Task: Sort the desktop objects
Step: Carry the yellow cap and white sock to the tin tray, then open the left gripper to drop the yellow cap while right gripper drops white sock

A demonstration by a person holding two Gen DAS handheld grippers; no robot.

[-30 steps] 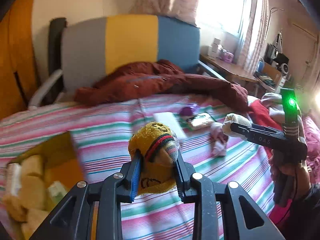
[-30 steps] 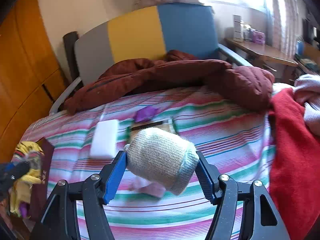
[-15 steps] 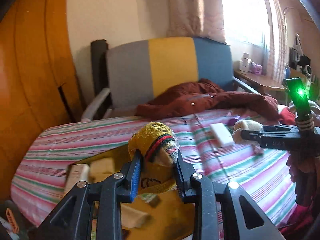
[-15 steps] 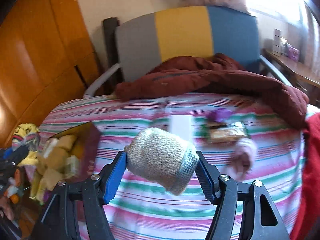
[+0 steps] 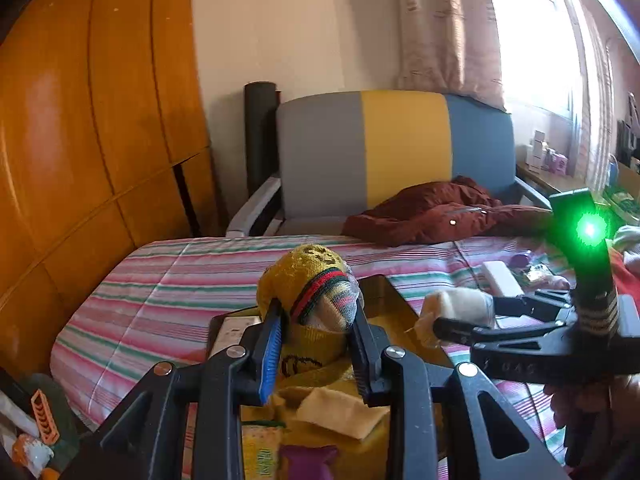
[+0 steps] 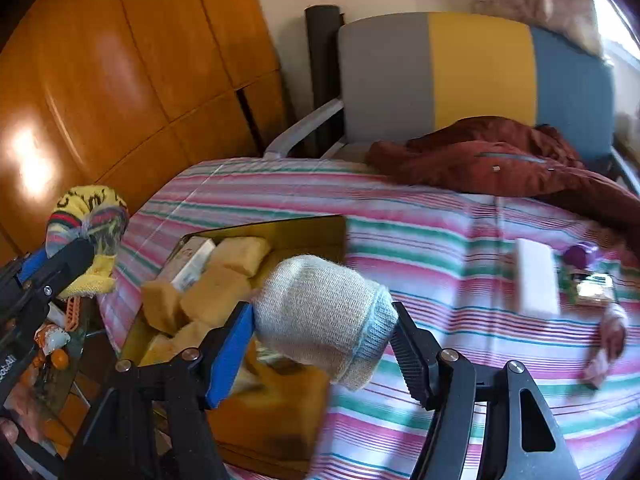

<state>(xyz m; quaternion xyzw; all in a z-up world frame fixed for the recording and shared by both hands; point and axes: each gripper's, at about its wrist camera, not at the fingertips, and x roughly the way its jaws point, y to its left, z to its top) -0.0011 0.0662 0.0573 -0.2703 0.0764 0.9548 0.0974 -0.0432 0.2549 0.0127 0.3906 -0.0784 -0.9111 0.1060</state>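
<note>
We had both rolled socks carried over the striped bedspread [image 6: 460,240] toward the open box [image 6: 312,228] at its left edge, and our judgement was that the step in hand was the drop. To do it well, each bundle should hang squarely above the box's opening, clear of its rim, before the jaws part, and the two grippers should keep apart. The box already held several yellow sponge blocks [image 6: 208,300] and a white packet [image 6: 192,260]. The right gripper [image 6: 322,332] was clamped on the beige sock roll [image 6: 320,312] over the box's near corner. The left gripper [image 5: 316,332] was clamped on the yellow sock roll [image 5: 308,280], above the box in its own view.
</note>
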